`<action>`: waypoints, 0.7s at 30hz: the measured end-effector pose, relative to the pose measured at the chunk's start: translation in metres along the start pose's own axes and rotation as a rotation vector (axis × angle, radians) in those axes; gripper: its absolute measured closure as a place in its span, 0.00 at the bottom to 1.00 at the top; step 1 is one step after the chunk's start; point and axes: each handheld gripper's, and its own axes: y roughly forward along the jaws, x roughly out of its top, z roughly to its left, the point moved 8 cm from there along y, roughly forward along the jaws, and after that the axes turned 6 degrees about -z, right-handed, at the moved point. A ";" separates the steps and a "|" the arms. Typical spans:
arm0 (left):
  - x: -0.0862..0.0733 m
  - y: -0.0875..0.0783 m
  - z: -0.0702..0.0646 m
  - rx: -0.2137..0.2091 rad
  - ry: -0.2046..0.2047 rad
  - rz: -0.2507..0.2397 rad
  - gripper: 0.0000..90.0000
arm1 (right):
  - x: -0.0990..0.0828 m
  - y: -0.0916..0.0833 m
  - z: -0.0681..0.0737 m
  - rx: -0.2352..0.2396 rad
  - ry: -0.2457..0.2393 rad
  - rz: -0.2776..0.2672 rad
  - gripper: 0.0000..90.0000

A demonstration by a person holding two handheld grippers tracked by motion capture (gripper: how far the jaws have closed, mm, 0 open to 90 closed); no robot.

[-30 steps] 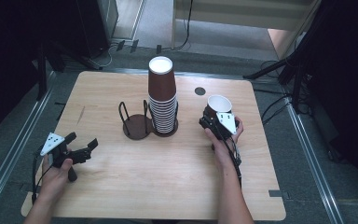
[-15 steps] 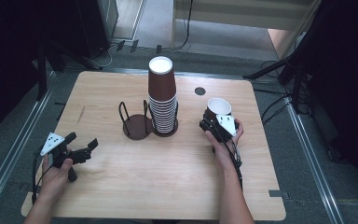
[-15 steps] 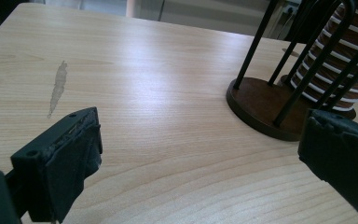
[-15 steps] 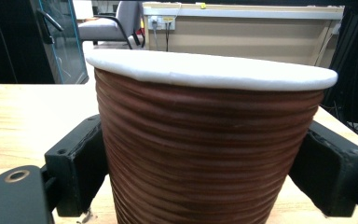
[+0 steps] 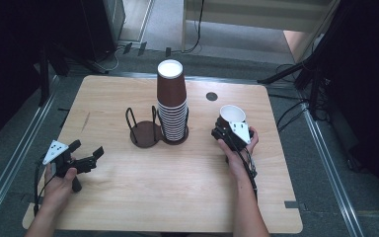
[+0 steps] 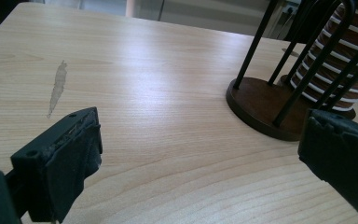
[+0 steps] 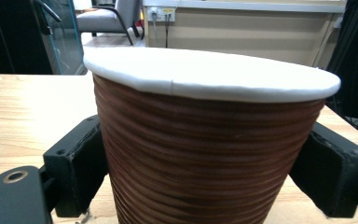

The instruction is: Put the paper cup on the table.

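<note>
A brown ribbed paper cup (image 5: 232, 113) with a white rim stands upright on the wooden table (image 5: 143, 197) at the right. My right gripper (image 5: 231, 123) is around it. In the right gripper view the cup (image 7: 205, 140) sits between the black pads (image 7: 81, 163), which rest against its wall. The jaws have just been opening a little, with the cup between them. My left gripper (image 5: 86, 148) is low over the table's left front. Its jaws (image 6: 200, 154) stand wide open with nothing between them.
A tall stack of upside-down brown cups (image 5: 171, 103) fills one wire holder at the table's middle. An empty wire holder (image 5: 144, 132) with a round brown base stands beside it (image 6: 261, 105). A dark round hole (image 5: 211, 96) lies behind the right cup.
</note>
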 end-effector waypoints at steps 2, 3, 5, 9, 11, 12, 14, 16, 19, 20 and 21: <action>0.000 0.000 0.000 -0.001 -0.001 0.000 0.00 | 0.000 0.000 0.000 0.001 0.000 0.003 0.14; 0.000 0.000 0.000 -0.001 -0.001 0.001 0.00 | 0.000 -0.001 0.000 0.002 0.000 0.004 0.14; 0.000 0.000 0.000 -0.001 -0.002 0.001 0.00 | 0.000 -0.001 0.000 0.005 0.002 0.008 0.14; 0.000 0.000 0.000 -0.001 -0.003 0.001 0.00 | 0.000 -0.002 0.000 0.014 0.000 0.018 0.14; 0.000 0.000 0.000 -0.001 -0.002 0.001 0.00 | 0.000 -0.002 0.001 0.017 -0.002 0.021 0.14; 0.000 0.000 0.000 -0.001 -0.003 0.001 0.00 | 0.000 -0.002 0.001 0.017 0.000 0.021 0.14; 0.000 0.000 0.000 -0.002 -0.003 0.001 0.00 | 0.000 -0.003 0.000 0.015 0.009 0.025 0.14; 0.000 0.000 0.000 -0.002 -0.003 0.001 0.00 | 0.000 -0.003 -0.001 0.013 0.021 0.028 0.13; 0.000 0.000 0.000 -0.001 -0.005 0.001 0.00 | 0.000 -0.003 -0.001 0.018 0.028 0.034 0.13; 0.000 0.000 0.000 -0.002 -0.004 0.002 0.00 | 0.000 -0.004 -0.001 0.020 0.027 0.037 0.13; 0.000 0.000 0.000 -0.002 -0.005 0.002 0.00 | -0.001 -0.004 -0.001 0.023 0.028 0.038 0.13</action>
